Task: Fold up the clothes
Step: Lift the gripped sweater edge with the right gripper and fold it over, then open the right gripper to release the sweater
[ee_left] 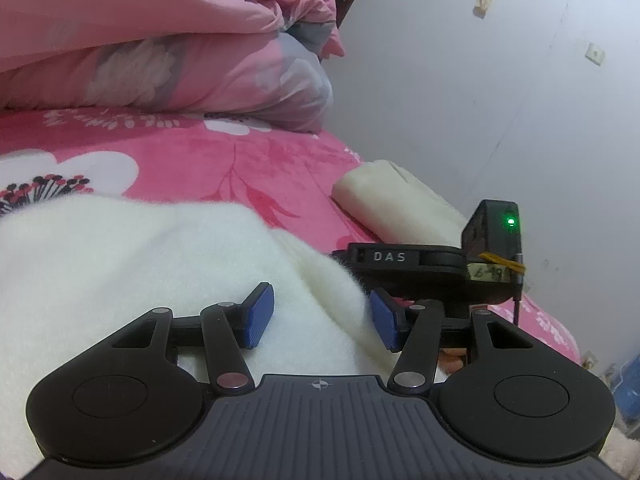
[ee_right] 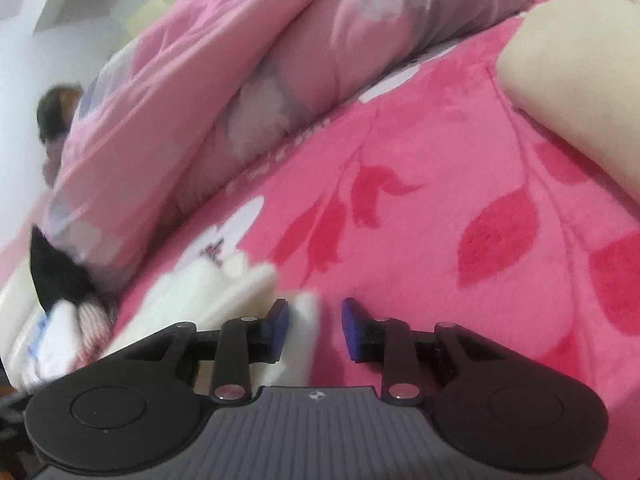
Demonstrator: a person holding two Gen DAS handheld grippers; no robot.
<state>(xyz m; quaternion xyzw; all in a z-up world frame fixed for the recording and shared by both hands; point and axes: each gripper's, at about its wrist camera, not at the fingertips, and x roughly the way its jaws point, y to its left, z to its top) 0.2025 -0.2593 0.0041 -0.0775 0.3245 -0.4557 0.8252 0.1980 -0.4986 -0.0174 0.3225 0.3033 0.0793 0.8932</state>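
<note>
A white fluffy garment [ee_left: 140, 280] lies spread on the pink flowered blanket [ee_left: 248, 160]. My left gripper [ee_left: 322, 320] rests over it, blue pads apart, and a thick ridge of the garment runs between them; both pad faces show bare. Just beyond, the black housing [ee_left: 420, 264] of my right gripper lies at the garment's right edge, its fingertips hidden by the fabric. In the blurred right wrist view, my right gripper [ee_right: 316, 324] stands open low over the blanket [ee_right: 440, 200]. A corner of the white garment [ee_right: 240, 292] reaches in beside its left pad.
A bunched pink quilt [ee_left: 160, 52] is piled at the back of the bed. A folded cream cloth [ee_left: 392, 196] lies by the wall [ee_left: 500, 80]. At the left of the right wrist view are a person [ee_right: 56, 120], a black item [ee_right: 56, 272] and striped cloth [ee_right: 84, 320].
</note>
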